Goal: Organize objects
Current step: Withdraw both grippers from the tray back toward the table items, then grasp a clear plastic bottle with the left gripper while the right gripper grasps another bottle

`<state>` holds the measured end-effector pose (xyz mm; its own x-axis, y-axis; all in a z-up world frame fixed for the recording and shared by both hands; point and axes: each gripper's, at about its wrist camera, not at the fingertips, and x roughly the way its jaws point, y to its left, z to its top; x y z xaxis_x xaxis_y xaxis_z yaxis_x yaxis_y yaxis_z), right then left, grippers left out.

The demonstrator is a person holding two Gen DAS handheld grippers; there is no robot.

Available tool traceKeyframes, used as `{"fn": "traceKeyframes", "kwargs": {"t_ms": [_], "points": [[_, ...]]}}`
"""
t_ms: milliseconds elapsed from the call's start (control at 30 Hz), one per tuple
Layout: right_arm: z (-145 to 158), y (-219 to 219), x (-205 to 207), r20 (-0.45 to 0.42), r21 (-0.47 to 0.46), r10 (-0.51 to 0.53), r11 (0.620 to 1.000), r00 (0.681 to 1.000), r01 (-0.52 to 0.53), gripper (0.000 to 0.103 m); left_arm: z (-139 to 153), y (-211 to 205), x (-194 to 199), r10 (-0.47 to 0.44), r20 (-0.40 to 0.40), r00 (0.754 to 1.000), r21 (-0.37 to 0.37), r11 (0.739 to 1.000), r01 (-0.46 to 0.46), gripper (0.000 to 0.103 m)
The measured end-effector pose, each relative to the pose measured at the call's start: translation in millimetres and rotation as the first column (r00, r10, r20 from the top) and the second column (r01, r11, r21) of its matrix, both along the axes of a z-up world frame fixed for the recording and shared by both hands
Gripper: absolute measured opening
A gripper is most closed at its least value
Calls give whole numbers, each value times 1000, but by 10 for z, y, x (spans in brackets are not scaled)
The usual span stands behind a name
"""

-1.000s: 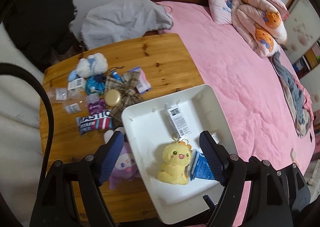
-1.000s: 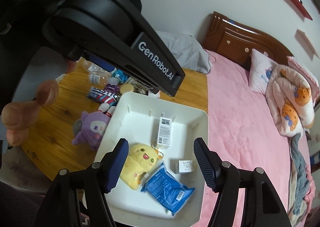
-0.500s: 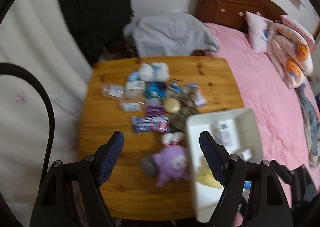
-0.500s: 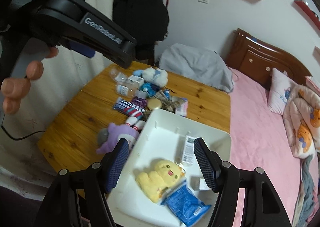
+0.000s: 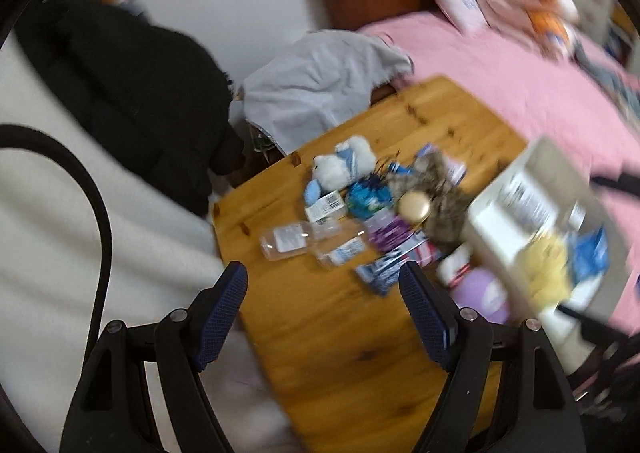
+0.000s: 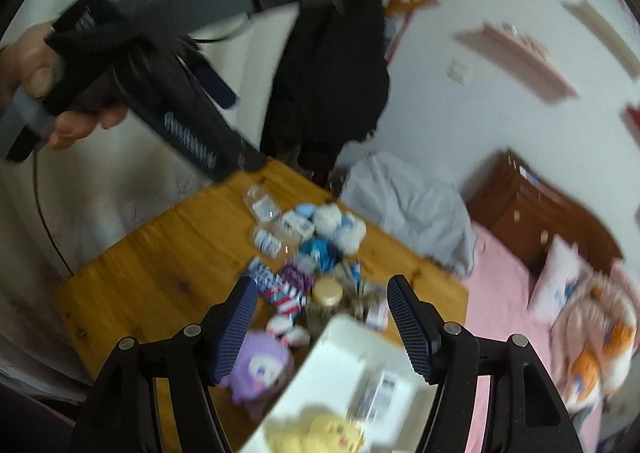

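- Since a second ago, when both views looked down into the white tray (image 6: 344, 349), we now face the loose pile on the surface (image 5: 320, 333), so more sorting seems due.
- Our left tool (image 5: 323, 317) and right tool (image 6: 322, 327) gape wide, holding nothing.
- Blur leaves no label readable.

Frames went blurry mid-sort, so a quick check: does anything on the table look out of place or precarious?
The white tray looks to sit at the wooden table corner on the bed side, possibly overhanging it; blur prevents certainty. The purple plush lies against the tray's outside wall. Nothing looks spilled or damaged.
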<state>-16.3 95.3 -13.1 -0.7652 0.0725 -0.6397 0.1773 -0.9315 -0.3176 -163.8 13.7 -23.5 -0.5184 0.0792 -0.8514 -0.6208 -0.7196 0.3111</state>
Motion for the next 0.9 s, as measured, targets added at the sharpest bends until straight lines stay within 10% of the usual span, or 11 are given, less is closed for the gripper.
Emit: {"fn": "traceKeyframes", "kwargs": {"t_ms": [267,533,900], "points": [[-409,-330,-844,50,128,68,989,996,-74,69,-625,-197,-688,-195,110,975,-157,965,211,81],[-1075,-439,-1621,173,187,58,978,983,-91,69,-1375,-132,-1308,-369,218,903,-260,870,418,81],[-1876,-534,-2258,327,227,65,963,943,-145,69,-1989,-22,-1725,-444,341,828,-269,798,539,81]]}}
